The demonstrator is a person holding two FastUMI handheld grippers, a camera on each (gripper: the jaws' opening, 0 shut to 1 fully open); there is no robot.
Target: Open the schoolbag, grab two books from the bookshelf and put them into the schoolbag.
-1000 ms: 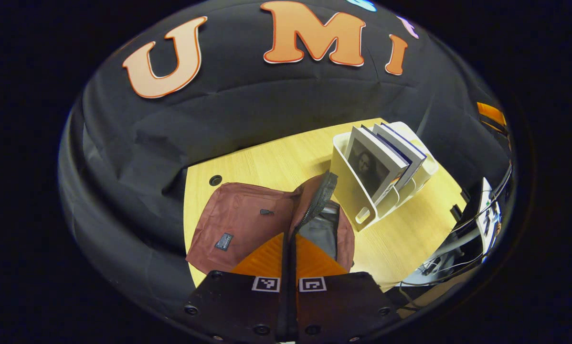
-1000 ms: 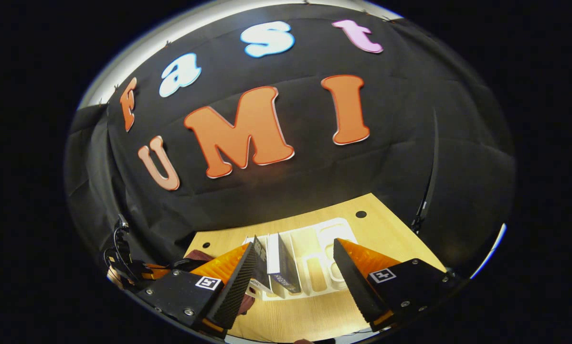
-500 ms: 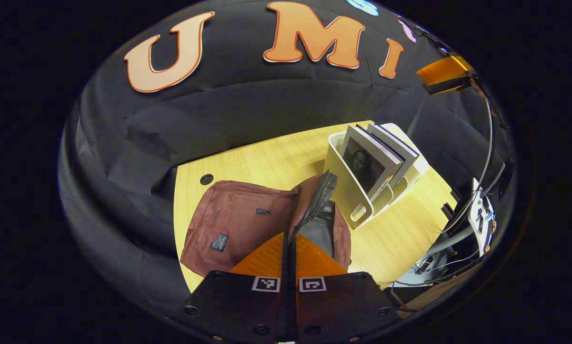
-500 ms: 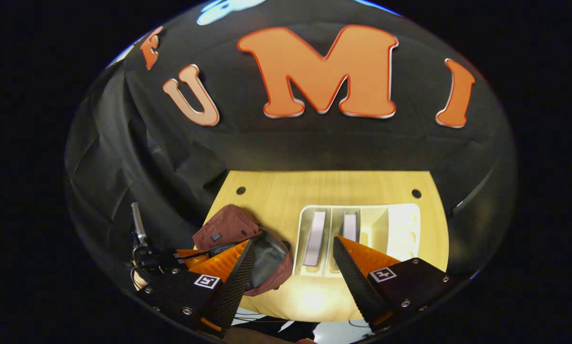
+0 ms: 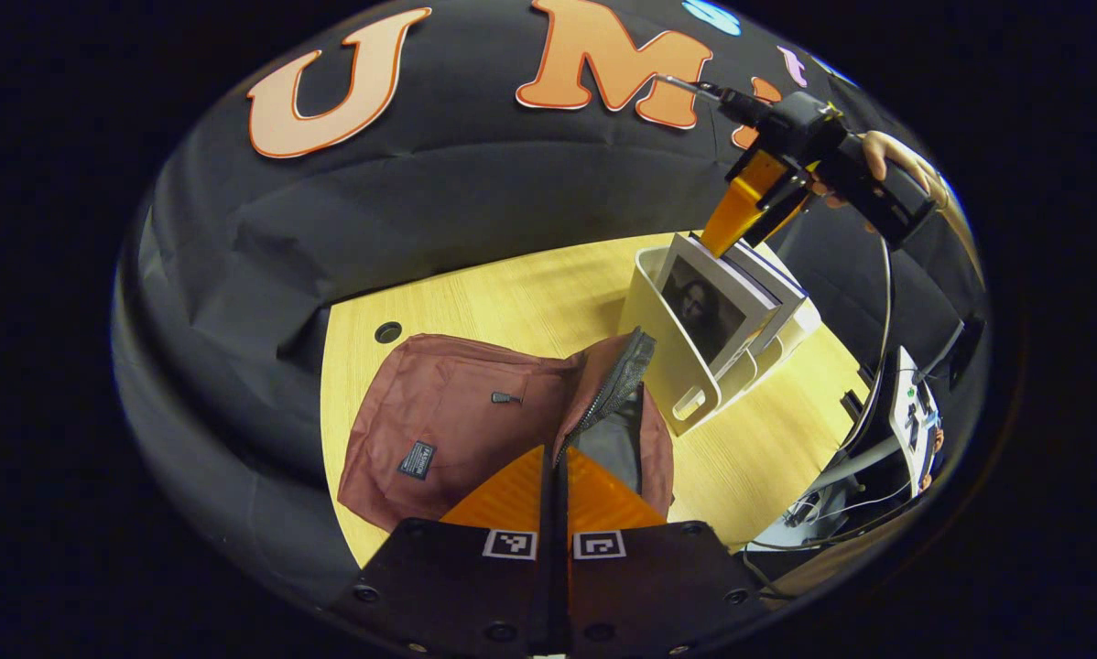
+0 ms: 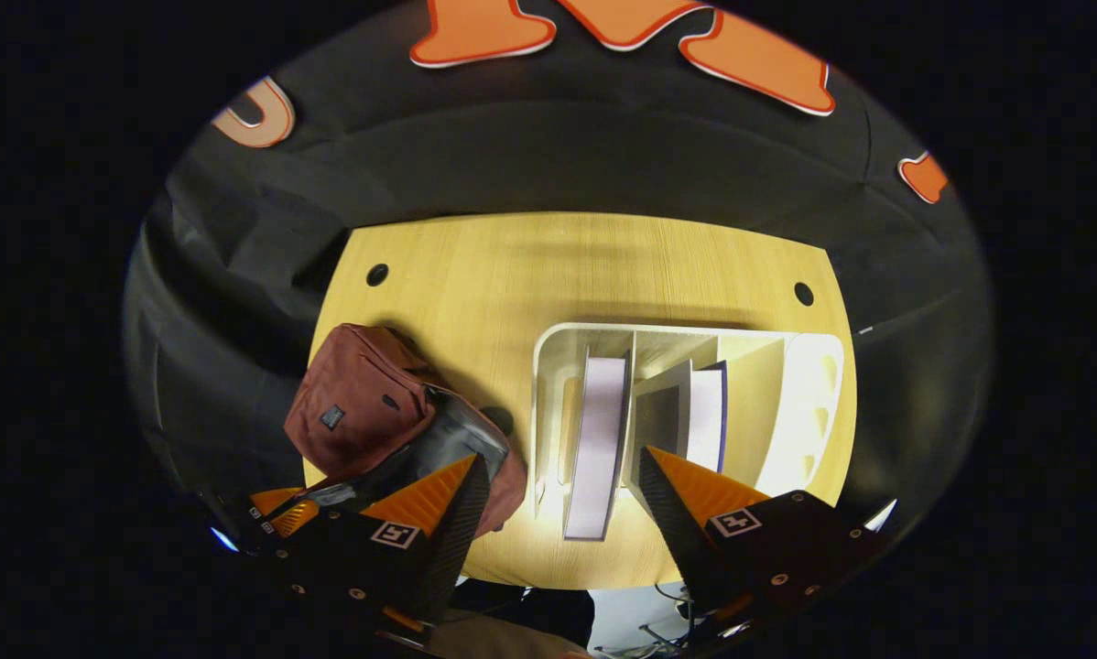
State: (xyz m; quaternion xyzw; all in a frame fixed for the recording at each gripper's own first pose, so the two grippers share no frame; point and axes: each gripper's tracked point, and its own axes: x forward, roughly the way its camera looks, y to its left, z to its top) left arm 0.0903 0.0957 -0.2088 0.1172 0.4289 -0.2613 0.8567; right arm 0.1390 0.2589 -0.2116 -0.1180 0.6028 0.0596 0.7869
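Left claw (image 5: 556, 476) clenched on schoolbag (image 5: 457, 421) flap, propping mouth open on tabletop (image 6: 585, 265); right claw (image 6: 558, 499) released above bookshelf (image 6: 805, 403), straddling nearest book (image 6: 596, 439) for grab.

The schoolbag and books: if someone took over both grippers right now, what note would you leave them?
Left gripper: shut on the schoolbag's zipper edge, holding the flap up.
Right gripper: open, above the bookshelf, a book showing between its fingers; nothing gripped.
Things: the bag lies open on the table, left of the shelf. Both books stand in the shelf's slots, the second book one slot to the right.
Done: bag opened.
Left: grab each book and put it into the bag.
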